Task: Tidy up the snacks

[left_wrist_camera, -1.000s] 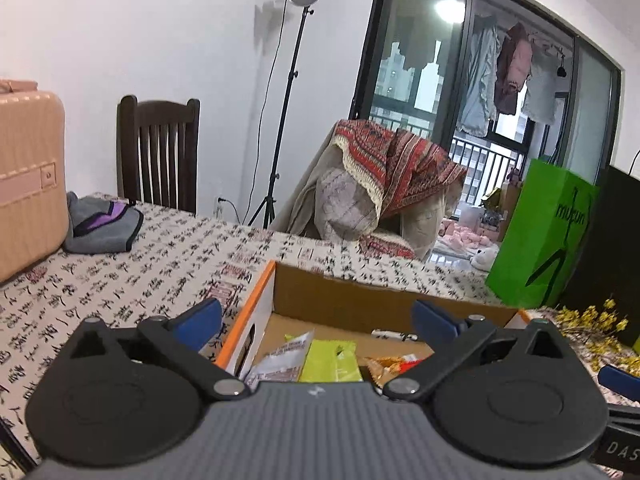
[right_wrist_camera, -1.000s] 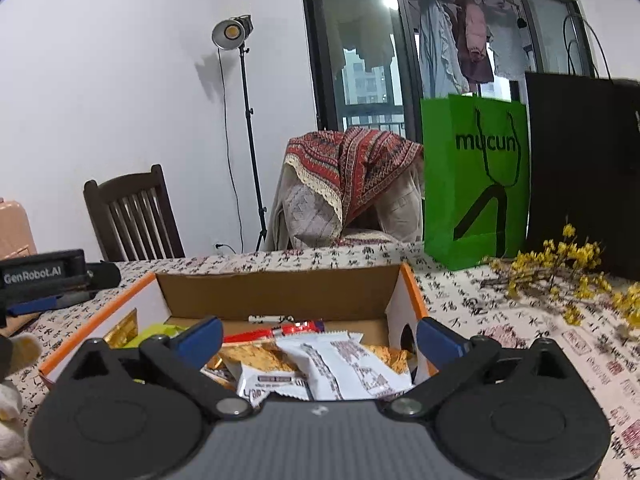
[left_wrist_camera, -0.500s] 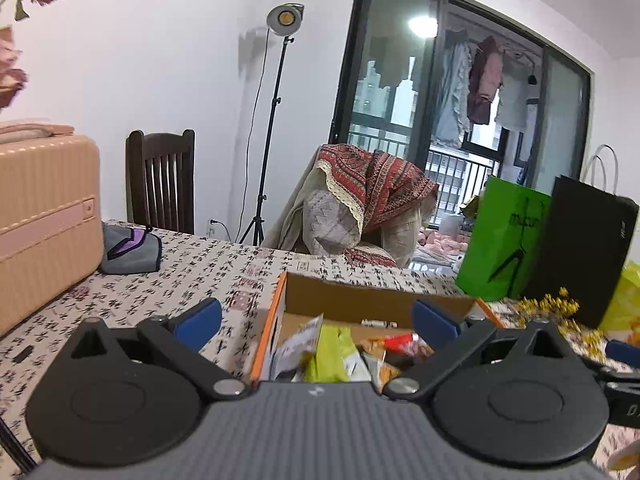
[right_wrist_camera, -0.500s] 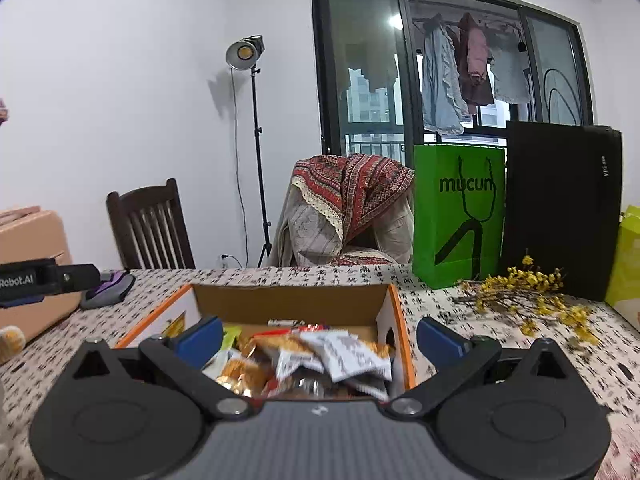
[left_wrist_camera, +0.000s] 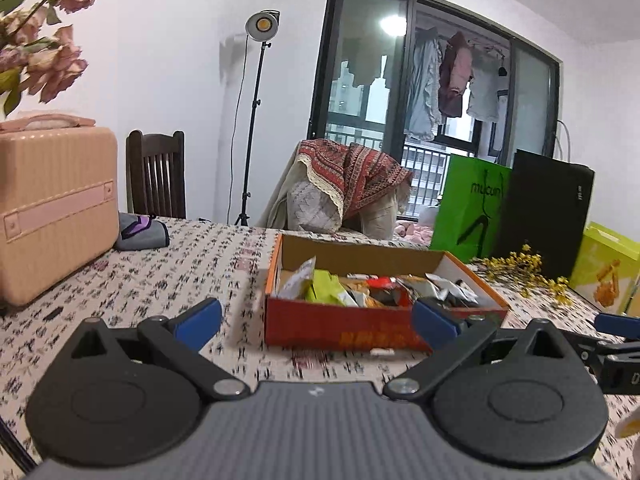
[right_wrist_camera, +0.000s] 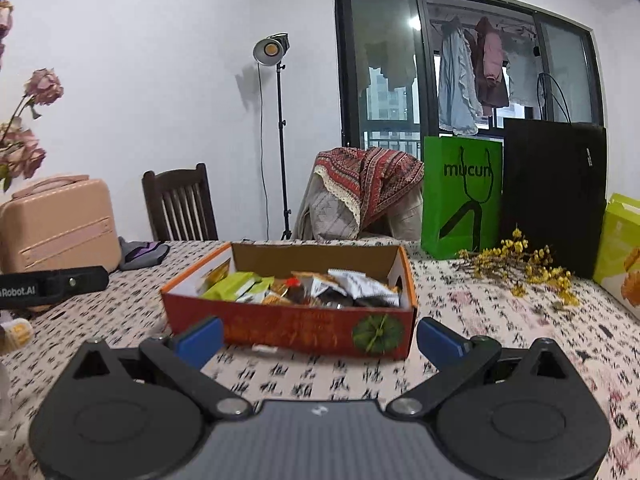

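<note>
Pink suitcase sits at the far left of the table, and a grey pouch lies just beside it. Left gripper is spread wide with nothing in it. The orange snack box, full of snack packets, sits mid-table. Right gripper is spread wide too, also empty. A green bag stands behind on the right.

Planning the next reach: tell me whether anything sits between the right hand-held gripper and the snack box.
Nothing visible does. The right hand-held gripper is open and empty, and only bare patterned tablecloth lies between its fingers and the near wall of the snack box. The yellow flower sprig lies off to the right.
</note>
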The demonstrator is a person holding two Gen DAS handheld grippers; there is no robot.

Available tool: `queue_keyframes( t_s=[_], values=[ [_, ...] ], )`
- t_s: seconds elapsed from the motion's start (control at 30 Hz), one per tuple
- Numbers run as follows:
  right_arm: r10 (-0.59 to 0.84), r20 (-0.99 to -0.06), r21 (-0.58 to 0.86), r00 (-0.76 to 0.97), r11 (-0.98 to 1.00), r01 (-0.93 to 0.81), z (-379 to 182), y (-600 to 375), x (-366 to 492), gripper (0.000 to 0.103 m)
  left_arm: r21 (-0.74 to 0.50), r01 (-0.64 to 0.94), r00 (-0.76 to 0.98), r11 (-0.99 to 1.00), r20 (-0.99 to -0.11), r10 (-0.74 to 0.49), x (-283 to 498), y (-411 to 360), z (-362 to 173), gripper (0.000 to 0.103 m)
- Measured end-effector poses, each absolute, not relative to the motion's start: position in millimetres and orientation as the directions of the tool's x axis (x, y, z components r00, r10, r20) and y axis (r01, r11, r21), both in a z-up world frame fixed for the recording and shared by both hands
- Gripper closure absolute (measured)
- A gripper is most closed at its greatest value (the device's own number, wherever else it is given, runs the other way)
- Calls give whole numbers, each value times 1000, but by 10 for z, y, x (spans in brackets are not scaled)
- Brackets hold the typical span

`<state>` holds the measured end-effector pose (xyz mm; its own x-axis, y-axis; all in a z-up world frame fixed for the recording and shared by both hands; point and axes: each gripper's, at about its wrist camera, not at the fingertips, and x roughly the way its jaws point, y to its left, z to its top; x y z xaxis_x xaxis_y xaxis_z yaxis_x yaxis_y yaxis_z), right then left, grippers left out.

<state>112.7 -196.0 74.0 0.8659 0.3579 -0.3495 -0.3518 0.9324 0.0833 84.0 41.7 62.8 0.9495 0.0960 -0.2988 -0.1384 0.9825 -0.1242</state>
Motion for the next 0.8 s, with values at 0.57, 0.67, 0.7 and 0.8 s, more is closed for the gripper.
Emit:
queue_keyframes(
  t_s=[0.57, 0.67, 0.7, 0.8],
  values=[
    [330, -439, 140, 836, 944, -299, 348, -2217, 866, 0, -137, -128, 944, 982, -320, 78, 362, 441, 272, 0],
    [329, -450, 140, 830, 944, -298, 301, -2219, 851, 0, -128, -126, 939, 984, -337, 77, 351, 426, 213, 0],
    [329, -452, 138, 829, 944, -299, 290, -2214, 847, 0, -125, -125, 937, 984, -341, 76, 350, 419, 195, 0],
    [326, -457, 131, 827, 945, -300, 263, -2205, 840, 0, -121, -121, 933, 985, -354, 71, 360, 402, 156, 0]
  ],
)
